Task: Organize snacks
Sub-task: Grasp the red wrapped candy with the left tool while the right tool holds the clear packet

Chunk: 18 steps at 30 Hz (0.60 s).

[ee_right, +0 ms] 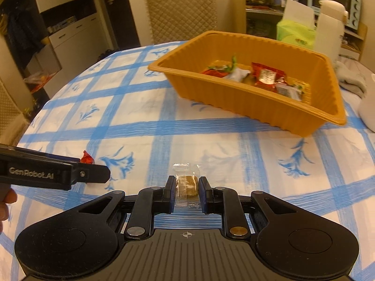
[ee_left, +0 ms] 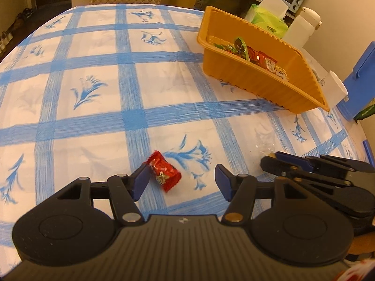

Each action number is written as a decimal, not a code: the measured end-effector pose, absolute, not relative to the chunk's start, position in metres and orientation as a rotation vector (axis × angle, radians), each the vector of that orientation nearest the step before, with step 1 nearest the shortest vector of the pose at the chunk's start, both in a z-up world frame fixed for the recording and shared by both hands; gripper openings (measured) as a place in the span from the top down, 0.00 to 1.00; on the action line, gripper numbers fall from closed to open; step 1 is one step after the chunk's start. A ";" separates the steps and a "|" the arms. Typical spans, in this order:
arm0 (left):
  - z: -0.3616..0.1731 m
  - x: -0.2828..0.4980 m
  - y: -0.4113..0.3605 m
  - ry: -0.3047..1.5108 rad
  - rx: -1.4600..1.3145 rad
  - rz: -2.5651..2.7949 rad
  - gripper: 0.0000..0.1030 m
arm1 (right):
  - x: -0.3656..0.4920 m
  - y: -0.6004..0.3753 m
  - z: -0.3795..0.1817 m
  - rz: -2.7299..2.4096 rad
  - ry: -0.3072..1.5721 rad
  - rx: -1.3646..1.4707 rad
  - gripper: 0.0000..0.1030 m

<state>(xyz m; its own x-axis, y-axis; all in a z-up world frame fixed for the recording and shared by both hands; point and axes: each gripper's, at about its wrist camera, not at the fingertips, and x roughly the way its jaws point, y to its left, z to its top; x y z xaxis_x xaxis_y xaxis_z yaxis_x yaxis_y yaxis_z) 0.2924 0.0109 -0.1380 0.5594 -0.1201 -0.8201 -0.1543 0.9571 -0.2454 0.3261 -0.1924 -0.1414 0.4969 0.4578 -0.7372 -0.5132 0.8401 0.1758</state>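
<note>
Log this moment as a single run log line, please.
right gripper: shut on clear-wrapped snack | left gripper: open, red snack by one of its fingers | orange bin: holds snacks

"GenRobot.AI" stands in pale letters on the black side of the left gripper (ee_right: 98, 175), seen from the right wrist view. Print on the snack wrappers (ee_right: 267, 76) in the tray (ee_right: 234, 100) and on the green tissue pack (ee_left: 271, 23) is too blurred to read.
</note>
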 end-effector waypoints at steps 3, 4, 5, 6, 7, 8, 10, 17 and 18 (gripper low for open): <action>-0.139 0.298 0.006 0.978 -0.274 -0.002 0.45 | 0.327 -0.199 -0.141 0.573 0.872 -0.057 0.80; -0.140 0.299 0.004 0.980 -0.262 -0.007 0.46 | 0.327 -0.201 -0.141 0.568 0.873 -0.052 0.80; -0.140 0.300 0.003 0.982 -0.253 -0.008 0.49 | 0.328 -0.203 -0.141 0.564 0.875 -0.047 0.80; -0.141 0.301 0.002 0.985 -0.246 -0.007 0.51 | 0.328 -0.205 -0.141 0.560 0.876 -0.043 0.80; -0.141 0.302 0.002 0.987 -0.243 -0.006 0.55 | 0.328 -0.207 -0.140 0.558 0.877 -0.040 0.80; -0.142 0.302 0.002 0.990 -0.238 -0.004 0.59 | 0.328 -0.208 -0.140 0.556 0.879 -0.036 0.80; -0.144 0.302 0.001 1.005 -0.217 0.000 0.63 | 0.328 -0.210 -0.140 0.553 0.880 -0.030 0.80; -0.144 0.302 0.000 1.006 -0.196 0.016 0.70 | 0.329 -0.211 -0.141 0.559 0.883 -0.026 0.80; -0.144 0.302 0.000 1.006 -0.193 0.016 0.72 | 0.329 -0.211 -0.141 0.561 0.882 -0.027 0.80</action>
<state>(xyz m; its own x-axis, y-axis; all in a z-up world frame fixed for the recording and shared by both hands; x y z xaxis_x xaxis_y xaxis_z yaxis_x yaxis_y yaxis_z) 0.3024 -0.0003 -0.1436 0.5363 -0.0755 -0.8406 -0.1018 0.9829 -0.1533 0.3287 -0.2109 -0.1411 0.5016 0.4531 -0.7370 -0.4749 0.8563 0.2033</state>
